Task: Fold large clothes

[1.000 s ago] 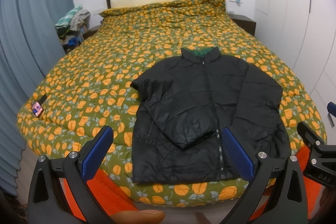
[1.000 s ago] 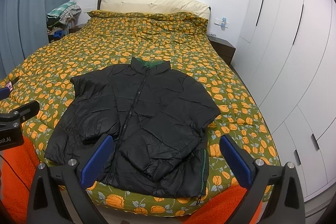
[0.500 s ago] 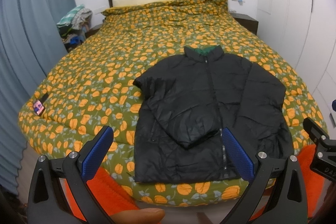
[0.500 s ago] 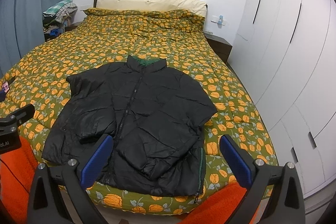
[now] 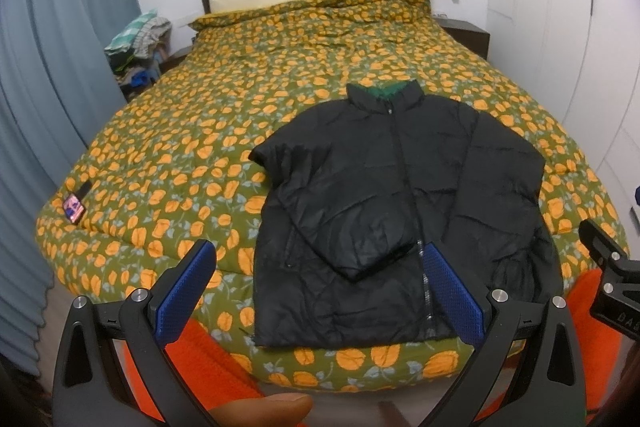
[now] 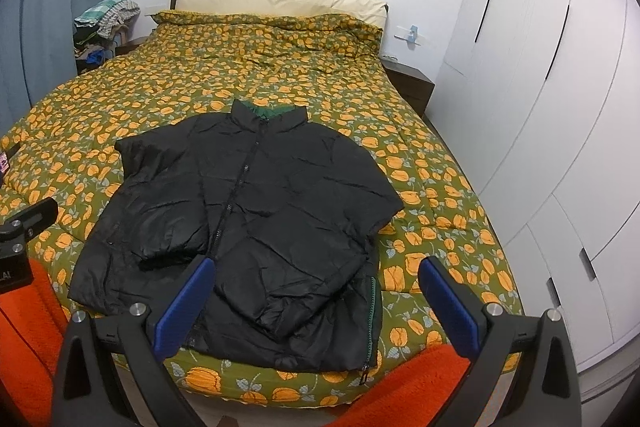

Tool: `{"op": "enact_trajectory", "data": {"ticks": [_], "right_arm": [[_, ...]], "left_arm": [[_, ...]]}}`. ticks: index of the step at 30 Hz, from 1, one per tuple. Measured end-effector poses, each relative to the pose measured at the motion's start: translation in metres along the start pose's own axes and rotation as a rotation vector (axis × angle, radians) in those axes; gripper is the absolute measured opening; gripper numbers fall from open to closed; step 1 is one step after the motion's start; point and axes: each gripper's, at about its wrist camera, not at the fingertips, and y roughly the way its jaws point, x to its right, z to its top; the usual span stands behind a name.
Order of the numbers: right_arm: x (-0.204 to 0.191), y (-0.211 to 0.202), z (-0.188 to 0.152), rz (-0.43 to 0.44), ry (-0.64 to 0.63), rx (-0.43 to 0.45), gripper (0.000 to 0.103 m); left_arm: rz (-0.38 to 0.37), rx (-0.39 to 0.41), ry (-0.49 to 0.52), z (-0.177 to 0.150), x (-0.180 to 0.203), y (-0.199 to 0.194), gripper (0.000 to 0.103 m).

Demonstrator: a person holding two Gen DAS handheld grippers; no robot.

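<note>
Both views pull back: the black jacket [image 5: 396,203] sits slightly higher and smaller in frame, and the right gripper [image 5: 612,279] slides toward the left-wrist view's right edge.

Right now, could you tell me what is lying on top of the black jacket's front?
Both sleeves are folded across the black jacket: one sleeve on its left, another on its right. Whatever they cover is hidden.
</note>
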Motion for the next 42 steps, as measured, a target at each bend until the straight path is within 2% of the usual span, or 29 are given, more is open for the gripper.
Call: {"op": "enact_trajectory", "data": {"ticks": [12,24,27,31,33,34,38,42], "right_arm": [[-0.005,0.002,0.001,-0.015,-0.020,-0.011,0.103],[-0.005,0.005,0.000,-0.030,-0.032,-0.016,0.103],[-0.002,0.006,0.000,-0.006,-0.034,0.000,0.103],[0.013,0.009,0.003,0.053,-0.055,0.080,0.103],[0.023,0.019,0.003,0.140,-0.083,0.131,0.103],[0.025,0.027,0.002,0.196,-0.105,0.127,0.103],[0.011,0.084,-0.017,0.376,-0.202,-0.047,0.103],[-0.030,0.120,-0.043,0.471,-0.343,-0.110,0.103]], "left_arm": [[0.020,0.015,0.034,-0.005,0.000,0.004,0.103],[-0.075,-0.004,-0.001,-0.004,-0.001,0.008,0.103],[-0.060,0.008,0.010,-0.004,-0.004,0.010,0.103],[-0.057,-0.009,0.020,-0.008,-0.015,0.016,0.103],[-0.049,-0.007,0.007,-0.011,-0.024,0.017,0.103],[-0.045,-0.012,-0.008,-0.012,-0.029,0.018,0.103],[-0.042,-0.037,-0.077,-0.016,-0.046,0.023,0.103],[-0.043,-0.037,-0.102,-0.020,-0.055,0.026,0.103]]}}
